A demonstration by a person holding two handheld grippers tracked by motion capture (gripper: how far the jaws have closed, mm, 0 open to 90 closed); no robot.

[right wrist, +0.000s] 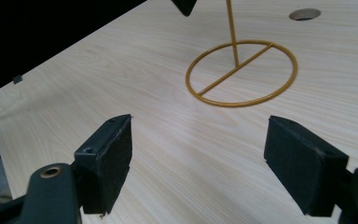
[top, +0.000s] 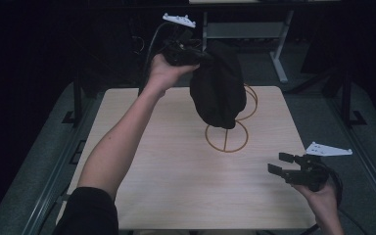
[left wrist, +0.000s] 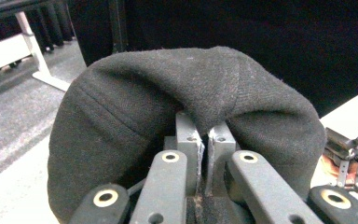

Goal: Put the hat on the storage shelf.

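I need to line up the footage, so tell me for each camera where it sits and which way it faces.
High view: above the person's side, looking forward and down on the table; both forearms show.
Left gripper view: on the left gripper, looking along jaws shut on the black hat.
Right gripper view: on the right gripper, open jaws facing the gold wire stand.
The stand shows in high and right gripper views.

**Dim lab or office workroom**

Pale wood-grain table (top: 186, 196) with a round cable hole (right wrist: 305, 14), standing on grey carpet (left wrist: 14, 116). Behind the table, the white metal legs of another desk (top: 279, 54). To either side of the table, dark metal frame rails (top: 367, 161). Beyond it, blackness.
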